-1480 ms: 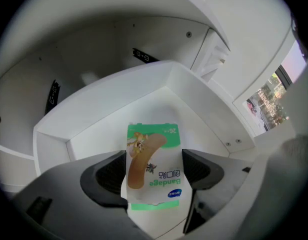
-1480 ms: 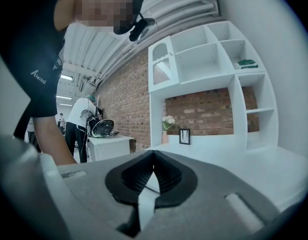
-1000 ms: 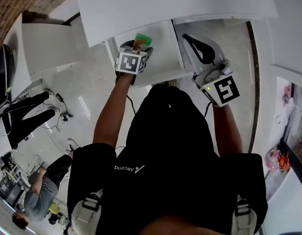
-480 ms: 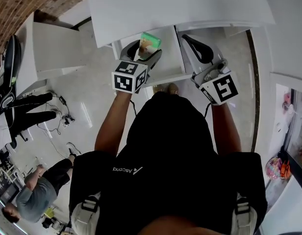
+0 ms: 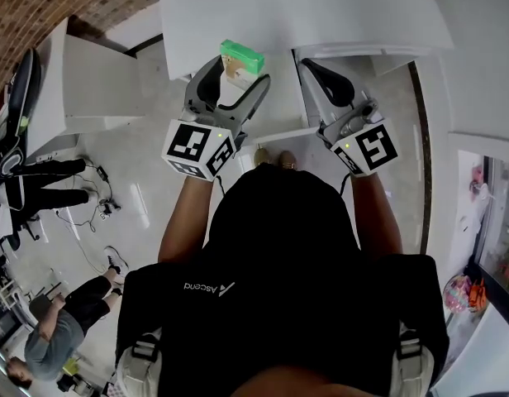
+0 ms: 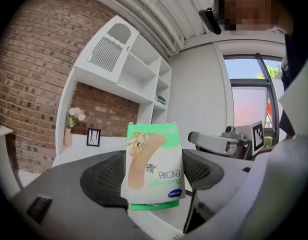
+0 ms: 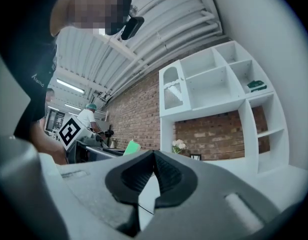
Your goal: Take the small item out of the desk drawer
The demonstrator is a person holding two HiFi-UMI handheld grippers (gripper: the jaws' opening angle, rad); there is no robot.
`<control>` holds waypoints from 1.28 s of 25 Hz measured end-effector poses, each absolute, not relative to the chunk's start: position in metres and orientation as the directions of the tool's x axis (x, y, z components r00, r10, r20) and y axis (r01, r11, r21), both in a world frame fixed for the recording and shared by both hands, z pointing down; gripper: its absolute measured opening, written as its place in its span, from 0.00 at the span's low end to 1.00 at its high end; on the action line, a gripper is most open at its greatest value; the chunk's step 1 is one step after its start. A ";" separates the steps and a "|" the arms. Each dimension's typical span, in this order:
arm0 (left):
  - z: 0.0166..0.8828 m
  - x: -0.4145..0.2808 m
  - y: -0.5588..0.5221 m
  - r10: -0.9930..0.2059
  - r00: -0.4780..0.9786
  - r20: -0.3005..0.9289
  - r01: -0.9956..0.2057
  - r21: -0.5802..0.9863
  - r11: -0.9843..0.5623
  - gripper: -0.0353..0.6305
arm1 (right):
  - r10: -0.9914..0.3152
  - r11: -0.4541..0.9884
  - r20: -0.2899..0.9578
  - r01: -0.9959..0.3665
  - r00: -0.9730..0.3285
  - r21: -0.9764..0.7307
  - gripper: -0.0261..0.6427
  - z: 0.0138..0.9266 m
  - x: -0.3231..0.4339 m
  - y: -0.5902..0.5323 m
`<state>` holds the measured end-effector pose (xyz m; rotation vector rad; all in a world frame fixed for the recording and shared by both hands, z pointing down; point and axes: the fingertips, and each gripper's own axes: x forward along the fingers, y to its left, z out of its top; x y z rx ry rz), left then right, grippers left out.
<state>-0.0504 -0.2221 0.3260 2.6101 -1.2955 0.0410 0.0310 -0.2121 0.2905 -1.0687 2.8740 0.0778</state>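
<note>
A small green and white bandage box (image 5: 241, 56) is clamped between the black pads of my left gripper (image 5: 236, 71), raised in front of the white desk top (image 5: 321, 11). In the left gripper view the box (image 6: 154, 164) stands upright between the two pads, and the left gripper (image 6: 153, 179) is shut on it. The open white drawer (image 5: 279, 114) lies below and between the grippers. My right gripper (image 5: 314, 68) hovers over the drawer's right side, its jaws (image 7: 154, 159) closed together with nothing in them. One green corner of the box (image 7: 131, 147) shows in the right gripper view.
A white shelf unit (image 6: 129, 69) stands against a brick wall, with a flower vase (image 6: 73, 119) and a small frame (image 6: 93, 136) on the desk beneath it. A white side cabinet (image 5: 97, 81) sits at the left. A black chair (image 5: 15, 139), floor cables (image 5: 97, 205) and another person (image 5: 64, 329) are further left.
My left gripper has risen out of the drawer with the bandage box and come toward the camera. The right gripper has stayed almost still.
</note>
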 end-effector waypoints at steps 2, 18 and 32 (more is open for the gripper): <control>0.305 -0.051 -0.216 -0.787 0.613 0.068 -0.785 0.167 -0.597 0.57 | -0.641 0.763 -0.101 -0.646 -0.761 0.026 0.04 0.283 0.028 -0.206; 0.249 -0.048 -0.167 -0.778 0.624 -0.070 -0.775 0.077 -0.628 0.57 | -0.610 0.782 -0.136 -0.621 -0.781 0.053 0.04 0.264 0.018 -0.165; 0.247 -0.048 -0.165 -0.790 0.611 -0.061 -0.786 0.071 -0.614 0.57 | -0.591 0.796 -0.133 -0.602 -0.796 0.064 0.04 0.260 0.015 -0.163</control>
